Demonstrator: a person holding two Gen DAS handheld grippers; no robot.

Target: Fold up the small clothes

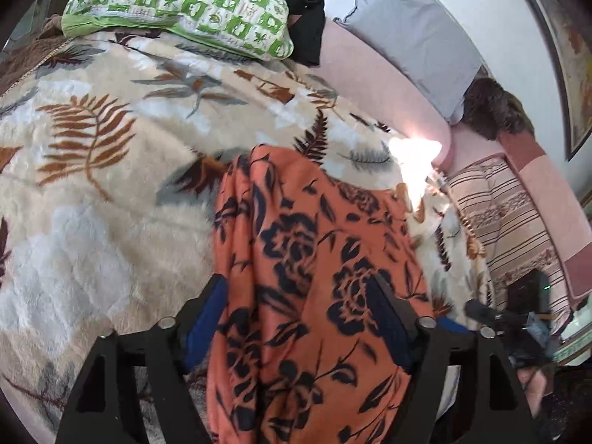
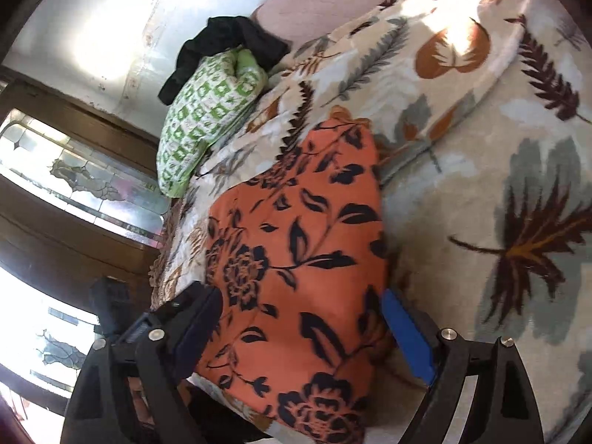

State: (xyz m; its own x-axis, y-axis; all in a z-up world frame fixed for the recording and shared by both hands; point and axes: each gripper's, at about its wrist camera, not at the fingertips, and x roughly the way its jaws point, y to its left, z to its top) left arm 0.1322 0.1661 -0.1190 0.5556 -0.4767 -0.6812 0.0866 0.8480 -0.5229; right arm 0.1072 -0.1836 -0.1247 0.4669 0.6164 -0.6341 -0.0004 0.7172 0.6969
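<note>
An orange garment with a dark floral print (image 1: 314, 259) lies on a cream leaf-patterned blanket (image 1: 111, 185). In the left wrist view it runs between the blue-padded fingers of my left gripper (image 1: 299, 314), whose jaws stand wide apart around it. In the right wrist view the same garment (image 2: 296, 240) lies bunched between the fingers of my right gripper (image 2: 299, 318), also wide apart. Neither gripper pinches the cloth. The right gripper shows at the lower right of the left wrist view (image 1: 488, 314).
A green-and-white checked pillow (image 1: 185, 3) and a black garment (image 1: 307, 11) lie at the bed's far end. A grey pillow (image 1: 414, 29) leans on the white wall. A striped cover (image 1: 507, 218) lies to the right. A stained-glass window (image 2: 74, 177) is at left.
</note>
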